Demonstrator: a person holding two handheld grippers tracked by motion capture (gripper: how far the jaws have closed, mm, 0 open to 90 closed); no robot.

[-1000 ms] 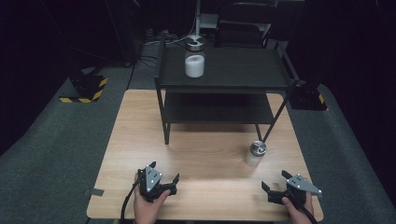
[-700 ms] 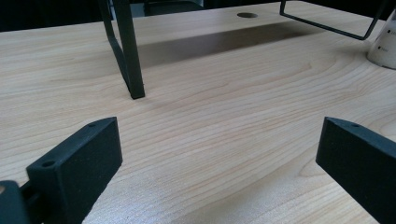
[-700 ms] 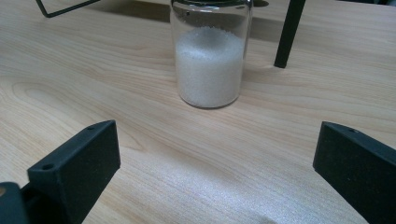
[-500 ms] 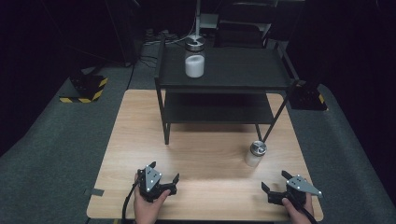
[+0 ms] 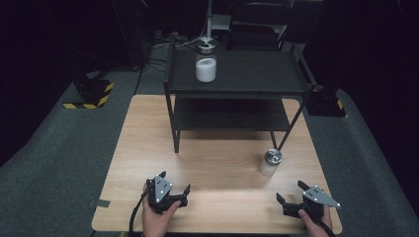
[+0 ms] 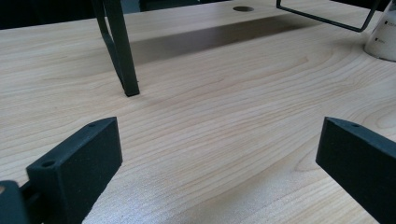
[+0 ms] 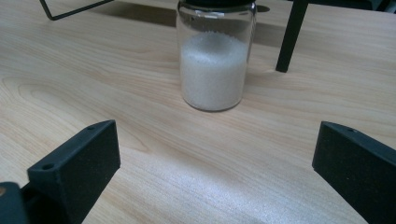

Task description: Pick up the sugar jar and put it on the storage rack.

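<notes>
- Dark floor and grey carpet ring my wooden table (image 5: 217, 163), whose pale top runs from the near edge, where my hands come in, back under the shelf.
- On the far half of that table stands a black two-tier shelf rack (image 5: 237, 94); I see one of its legs (image 6: 122, 56) planted on the wood ahead of my left tool, and another leg (image 7: 289, 37) just beyond the jar in the right gripper view.
- On the rack's top tier sits a large jar (image 5: 206, 63), upright with a metal lid and white filling, towards the left end.
- My left gripper (image 5: 174, 190) rests near the table's front edge at the left, held in a hand; its jaws stand wide apart and hold nothing, with bare wood between them.
- My right gripper (image 5: 292, 193) rests near the front edge at the right, its jaws likewise spread wide and empty.
- Nearest to it is the small glass jar (image 7: 215, 60), upright on the table near the rack's front right leg and apart from it, about half full of white grains; it lies ahead of the right jaws, between their lines but clear of both, untouched.
- From my left tool that jar shows only as a sliver at the far right edge (image 6: 385, 37).
</notes>
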